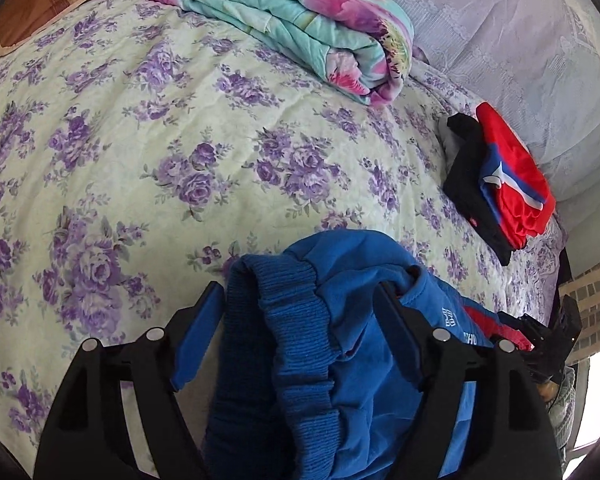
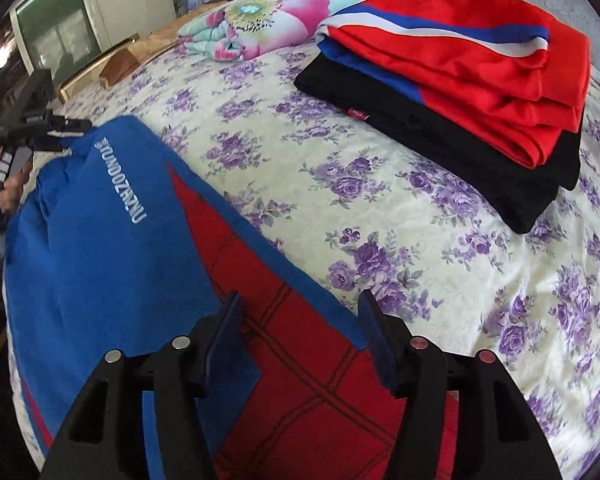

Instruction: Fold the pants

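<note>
Here the blue track pants [image 2: 100, 240] lie along the near edge of the floral bedspread [image 1: 140, 140], their ribbed waistband [image 1: 292, 320] between the parted jaws of the left gripper [image 1: 300, 320], the pads seemingly not pressing. The right gripper [image 2: 300, 332] also stands apart, over the red panel [image 2: 300, 380]. Best to close both evenly on matching edges, keeping the cloth taut before folding over.

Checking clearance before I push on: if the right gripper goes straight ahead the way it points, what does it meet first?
Probably the blue and red pants lying between the right gripper fingers, then the floral bedspread.
</note>
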